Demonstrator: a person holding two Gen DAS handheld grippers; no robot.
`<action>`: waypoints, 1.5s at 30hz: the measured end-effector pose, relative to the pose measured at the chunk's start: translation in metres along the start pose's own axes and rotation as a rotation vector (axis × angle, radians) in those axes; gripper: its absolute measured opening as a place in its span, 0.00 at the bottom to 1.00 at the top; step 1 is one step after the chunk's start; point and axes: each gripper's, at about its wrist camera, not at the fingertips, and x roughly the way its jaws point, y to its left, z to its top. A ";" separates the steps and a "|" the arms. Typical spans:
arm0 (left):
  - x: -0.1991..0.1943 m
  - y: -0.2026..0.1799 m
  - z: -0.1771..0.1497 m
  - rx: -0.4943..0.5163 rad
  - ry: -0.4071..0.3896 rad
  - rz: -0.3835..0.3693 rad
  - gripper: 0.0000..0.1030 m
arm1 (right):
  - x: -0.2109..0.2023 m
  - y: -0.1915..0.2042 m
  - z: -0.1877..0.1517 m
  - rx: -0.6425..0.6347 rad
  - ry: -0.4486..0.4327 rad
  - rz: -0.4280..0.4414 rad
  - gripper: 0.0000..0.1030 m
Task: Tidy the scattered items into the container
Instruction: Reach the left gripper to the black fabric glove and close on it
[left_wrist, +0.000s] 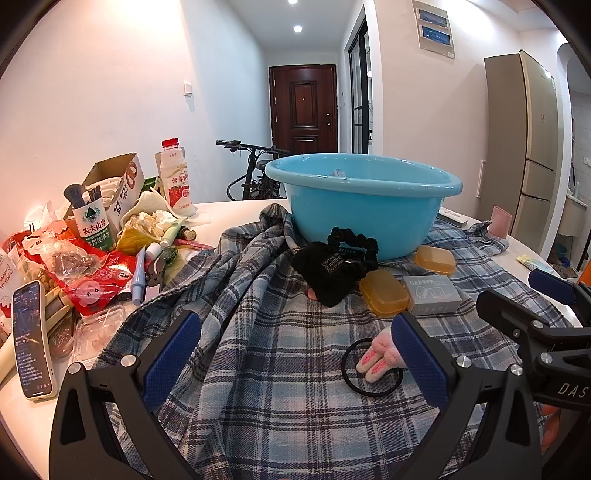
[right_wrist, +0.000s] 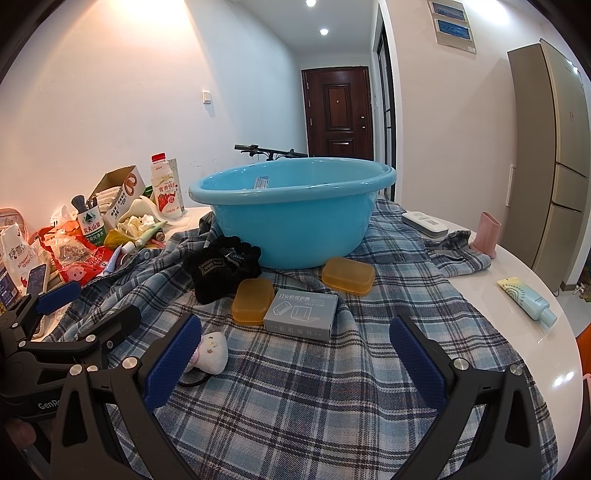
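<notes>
A blue plastic basin (left_wrist: 364, 210) (right_wrist: 295, 218) stands on a plaid cloth (left_wrist: 277, 350) (right_wrist: 314, 387). In front of it lie a black scrunchie and headband (left_wrist: 334, 266) (right_wrist: 221, 266), two amber boxes (left_wrist: 384, 297) (right_wrist: 253, 301), a grey carton (left_wrist: 432, 295) (right_wrist: 301, 315) and a plush hair tie (left_wrist: 373, 360) (right_wrist: 210, 352). My left gripper (left_wrist: 295, 354) is open above the cloth, the hair tie beside its right finger. My right gripper (right_wrist: 295, 354) is open and empty, just short of the carton.
A heap of snack bags, a bottle (left_wrist: 177, 177), a cardboard box and a phone (left_wrist: 31, 339) crowd the table's left. A pink cup (right_wrist: 489, 232), a remote (right_wrist: 424, 223) and a tube (right_wrist: 528, 301) lie at the right. The table edge (right_wrist: 554, 332) curves close on the right.
</notes>
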 end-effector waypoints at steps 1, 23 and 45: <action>0.000 0.000 0.000 0.000 0.001 -0.001 1.00 | 0.000 0.000 0.000 0.000 0.000 0.000 1.00; 0.010 -0.004 0.010 0.038 0.077 -0.051 1.00 | 0.005 -0.002 0.000 0.022 0.010 0.017 1.00; 0.138 -0.051 0.060 0.182 0.239 -0.050 1.00 | -0.015 -0.032 -0.004 0.167 -0.074 0.091 1.00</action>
